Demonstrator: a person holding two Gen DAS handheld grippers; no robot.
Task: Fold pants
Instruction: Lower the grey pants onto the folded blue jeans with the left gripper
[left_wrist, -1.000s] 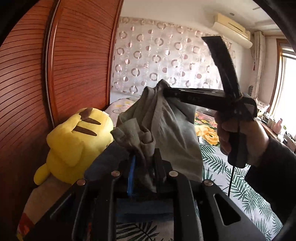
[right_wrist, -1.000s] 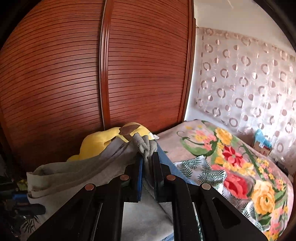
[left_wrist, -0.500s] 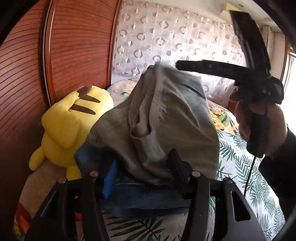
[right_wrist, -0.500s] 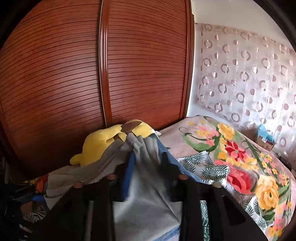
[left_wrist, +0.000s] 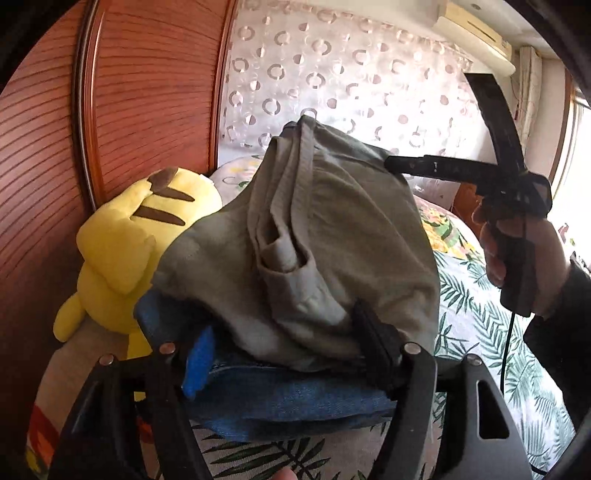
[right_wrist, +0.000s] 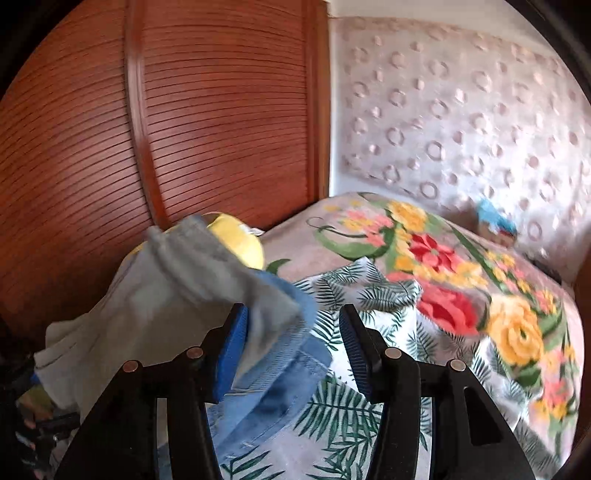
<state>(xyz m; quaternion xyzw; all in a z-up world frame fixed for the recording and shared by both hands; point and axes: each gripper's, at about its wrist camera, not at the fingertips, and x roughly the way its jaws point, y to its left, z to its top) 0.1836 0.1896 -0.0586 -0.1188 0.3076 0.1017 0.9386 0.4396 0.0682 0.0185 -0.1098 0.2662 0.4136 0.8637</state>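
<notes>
Folded grey-green pants (left_wrist: 332, 236) lie in a heap on top of folded blue jeans (left_wrist: 288, 398) on the bed. My left gripper (left_wrist: 288, 350) is open, its jaws wide on either side of the near edge of the heap. My right gripper (right_wrist: 291, 343) is open too; the grey pants (right_wrist: 177, 291) and jeans (right_wrist: 280, 373) lie against its left finger. In the left wrist view the right gripper (left_wrist: 388, 162) shows at the pants' far right edge, held by a hand (left_wrist: 524, 254).
A yellow plush toy (left_wrist: 125, 254) sits left of the pile against the wooden slatted wardrobe doors (right_wrist: 207, 122). The bed has a leaf-print sheet (right_wrist: 354, 413) and a floral blanket (right_wrist: 461, 280). A circle-patterned curtain (left_wrist: 332, 81) hangs behind.
Both grippers were shut on the grey pants held up a second ago. They lowered the pants onto the jeans and opened, and the right gripper has drawn back to the right.
</notes>
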